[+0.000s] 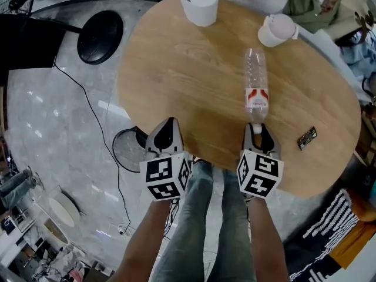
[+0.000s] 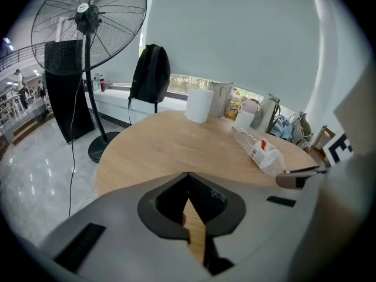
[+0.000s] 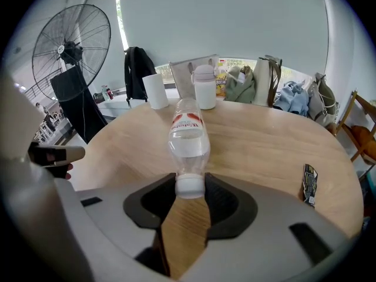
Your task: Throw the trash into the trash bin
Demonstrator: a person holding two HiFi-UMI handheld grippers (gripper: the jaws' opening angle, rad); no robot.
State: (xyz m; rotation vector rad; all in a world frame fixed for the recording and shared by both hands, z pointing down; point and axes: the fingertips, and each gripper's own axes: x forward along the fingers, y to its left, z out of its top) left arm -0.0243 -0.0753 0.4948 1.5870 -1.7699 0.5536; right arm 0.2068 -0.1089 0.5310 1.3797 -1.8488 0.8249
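In the head view, you are holding both grippers over the near edge of the table [image 1: 188, 81], angled downward. Your left gripper [image 1: 170, 121] is hanging just past the rim with nothing at its tips. Your right gripper [image 1: 258, 128] is sitting at the cap end of the bottle [image 1: 256, 81], which is lying on its side on the wood with its base pointing away from you. A dark wrapper [image 1: 306, 137] is lying near the table's right edge, apart from the bottle. A white roll [image 1: 203, 6] and a white jug [image 1: 276, 29] are standing at the far side, and your legs [image 1: 211, 216] are showing below the grippers.

In the left gripper view, the jaws of your left gripper [image 2: 188, 178] are meeting at their tips, closed with nothing between them. The bottle [image 2: 258, 150] is lying off to the right on the table, well apart from these jaws. A fan [image 2: 88, 22] and a backpack [image 2: 150, 74] are standing beyond the table.

In the right gripper view, your right gripper [image 3: 190, 187] is bracketing the bottle's white cap, one jaw on each side. The pads seem to be pressing on the cap, though the contact line is hard to make out. The body of the bottle [image 3: 189, 135] is resting on the table and stretching away from the jaws. The wrapper [image 3: 309, 184] is lying flat off to the right.
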